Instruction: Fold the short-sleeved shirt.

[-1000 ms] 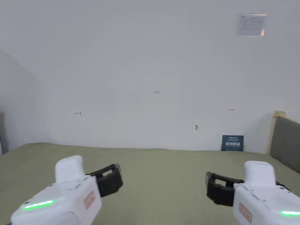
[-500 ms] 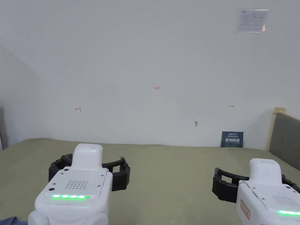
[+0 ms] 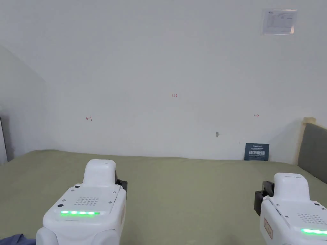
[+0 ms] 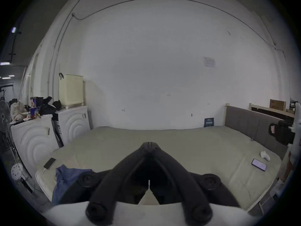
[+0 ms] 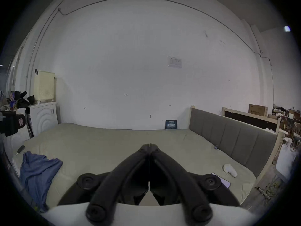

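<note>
Both sets of jaws have just gone from spread to pressed together: my left gripper [image 4: 149, 144] and my right gripper [image 5: 149, 145] now meet tip to tip, pinching nothing, held level above the bed [image 3: 191, 191]. I judge this a check of the tools, with folding not begun. The blue shirt [image 5: 37, 169] lies crumpled at the bed's near left corner, about 8 o'clock from my right gripper, well apart from both. The olive sheet is otherwise flat; 1 phone [image 4: 259, 164] and a white object [image 4: 265, 155] sit toward 4 o'clock. A white wall [image 3: 159, 63] stands at 12, a grey headboard [image 5: 228, 135] at 3.
</note>
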Tool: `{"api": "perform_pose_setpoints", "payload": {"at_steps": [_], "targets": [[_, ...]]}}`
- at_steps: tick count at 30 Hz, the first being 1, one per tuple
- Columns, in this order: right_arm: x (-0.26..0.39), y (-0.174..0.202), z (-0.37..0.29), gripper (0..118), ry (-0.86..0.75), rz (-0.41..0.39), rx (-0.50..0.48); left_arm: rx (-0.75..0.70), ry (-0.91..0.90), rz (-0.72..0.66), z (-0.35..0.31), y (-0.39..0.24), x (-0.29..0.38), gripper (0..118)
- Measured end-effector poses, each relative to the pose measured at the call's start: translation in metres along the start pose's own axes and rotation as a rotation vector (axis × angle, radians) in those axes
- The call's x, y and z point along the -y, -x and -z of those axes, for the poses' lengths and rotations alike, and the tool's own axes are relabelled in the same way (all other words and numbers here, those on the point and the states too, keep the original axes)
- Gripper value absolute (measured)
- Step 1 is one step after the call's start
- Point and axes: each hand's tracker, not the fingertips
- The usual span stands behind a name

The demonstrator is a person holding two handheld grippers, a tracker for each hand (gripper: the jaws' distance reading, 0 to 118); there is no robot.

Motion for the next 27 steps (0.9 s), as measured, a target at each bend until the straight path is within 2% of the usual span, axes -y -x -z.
{"api": "perform_pose_setpoints", "payload": {"at_steps": [9,14,17,19,24,27], "targets": [[0.003,-0.002,0.003,0,0.028,-0.004,0.01,-0.001,0.003,0.003,0.002,-0.003,0.003,0],[0.013,0.012,0.01,0,0.054,-0.055,0.003,-0.018,0.016,0.005,0.003,0.013,0.005,0],[0.018,0.034,0.018,0,0.069,-0.061,-0.062,-0.079,0.037,-0.004,0.002,0.041,0.01,0],[0.021,0.06,0.024,0,0.07,-0.06,-0.14,-0.148,0.049,-0.022,-0.001,0.068,0.012,0],[0.02,0.149,0.039,0,0.064,-0.027,-0.37,-0.373,0.054,-0.054,-0.033,0.15,0.016,0],[0.019,0.2,0.039,0,0.054,-0.038,-0.489,-0.504,0.06,-0.069,-0.062,0.196,0.018,0]]}}
